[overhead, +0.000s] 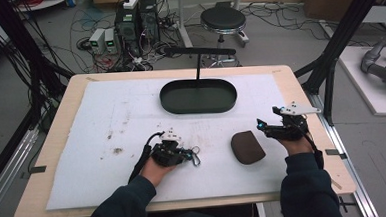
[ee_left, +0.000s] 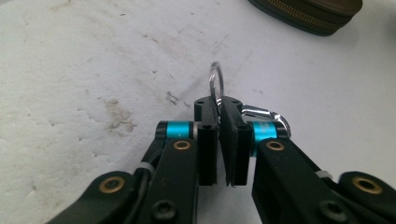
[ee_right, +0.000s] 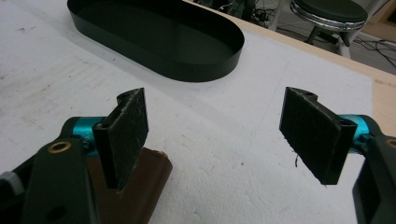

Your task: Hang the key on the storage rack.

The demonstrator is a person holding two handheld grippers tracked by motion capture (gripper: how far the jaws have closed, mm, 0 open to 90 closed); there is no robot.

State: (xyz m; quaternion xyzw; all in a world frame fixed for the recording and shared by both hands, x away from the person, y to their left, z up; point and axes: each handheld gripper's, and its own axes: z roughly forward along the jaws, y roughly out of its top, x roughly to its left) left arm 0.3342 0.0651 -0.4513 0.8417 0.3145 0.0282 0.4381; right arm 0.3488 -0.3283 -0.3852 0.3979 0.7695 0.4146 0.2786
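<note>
My left gripper [ee_left: 218,109] is shut on a thin metal key ring [ee_left: 215,79], which stands upright between the pads with a silver carabiner [ee_left: 266,114] hanging to its right. From the high view this gripper [overhead: 193,156] rests low on the white mat, left of centre. A brown zipped pouch [overhead: 247,146] lies flat to its right; its edge is at the top of the left gripper view [ee_left: 313,11]. My right gripper [overhead: 258,125] is open with nothing between its pads [ee_right: 215,121]. The pouch [ee_right: 140,186] lies just below its left jaw.
A black oval tray [overhead: 199,110] sits at the back centre of the white foam mat [overhead: 106,118]; its wall [ee_right: 187,70] stands ahead of the right gripper. A thin black stand [overhead: 197,63] rises behind it. Beyond the table are a stool [overhead: 222,19] and cables.
</note>
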